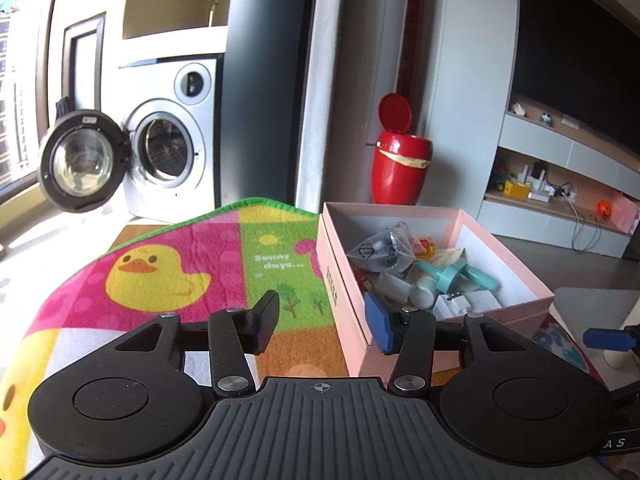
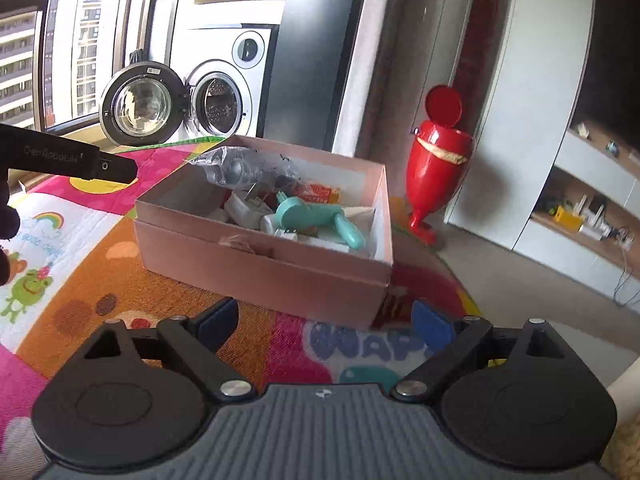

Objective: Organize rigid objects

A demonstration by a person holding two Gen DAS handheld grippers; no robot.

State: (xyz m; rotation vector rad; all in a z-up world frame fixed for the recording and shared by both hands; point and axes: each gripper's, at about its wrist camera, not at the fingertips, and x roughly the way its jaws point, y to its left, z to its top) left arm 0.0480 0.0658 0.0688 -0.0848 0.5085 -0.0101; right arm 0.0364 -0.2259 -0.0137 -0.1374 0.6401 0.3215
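Pink box (image 2: 264,268) sits on the mat (image 2: 100,300), toward its far edge, filled with small items including a teal tool (image 2: 320,216); left gripper (image 1: 324,320) and right gripper (image 2: 324,324) both gape, empty, near the box.

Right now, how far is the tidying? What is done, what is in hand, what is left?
Done, it seems: small items such as the teal tool, a clear plastic bag and white plugs lie inside the pink box on the colourful mat. In hand: nothing; the left gripper and right gripper are both open and empty. Left: no loose items show on the visible mat, so little appears to remain.
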